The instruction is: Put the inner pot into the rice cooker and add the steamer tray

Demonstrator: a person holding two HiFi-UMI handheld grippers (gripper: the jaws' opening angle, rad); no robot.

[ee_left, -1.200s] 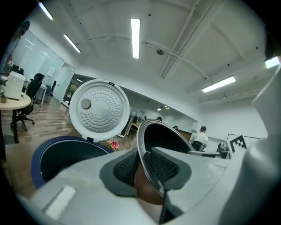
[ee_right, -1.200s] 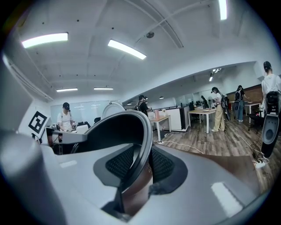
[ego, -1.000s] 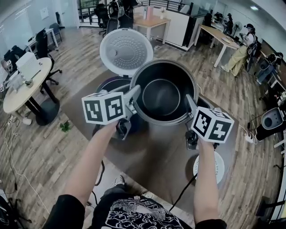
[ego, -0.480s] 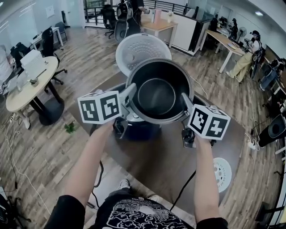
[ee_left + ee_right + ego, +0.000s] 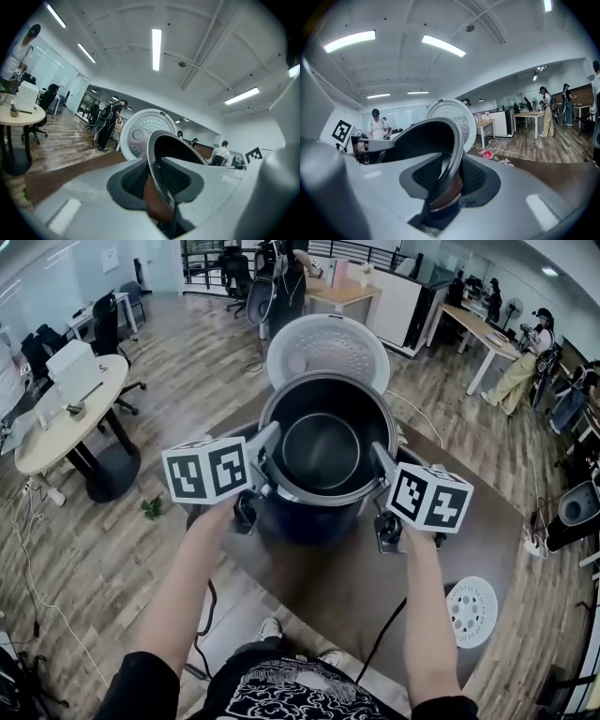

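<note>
The dark inner pot (image 5: 326,442) hangs above the dark blue rice cooker body (image 5: 305,517), whose white lid (image 5: 328,345) stands open behind it. My left gripper (image 5: 265,454) is shut on the pot's left rim and my right gripper (image 5: 380,465) on its right rim. In the left gripper view the rim (image 5: 157,159) runs between the ribbed pads, with the lid (image 5: 138,136) beyond. The right gripper view shows the rim (image 5: 452,159) pinched the same way. The white steamer tray (image 5: 472,610) lies flat on the brown table (image 5: 328,582), near its right front corner.
A black cable (image 5: 386,638) runs off the table's front edge. A round white table (image 5: 56,423) with a box stands to the left, office chairs (image 5: 108,324) behind it. People stand by desks (image 5: 487,329) at the far right. A dark bin (image 5: 572,512) sits right of the table.
Both grippers have carried the pot to the left, from beside the cooker body to over it. The steamer tray has stayed on the table.
</note>
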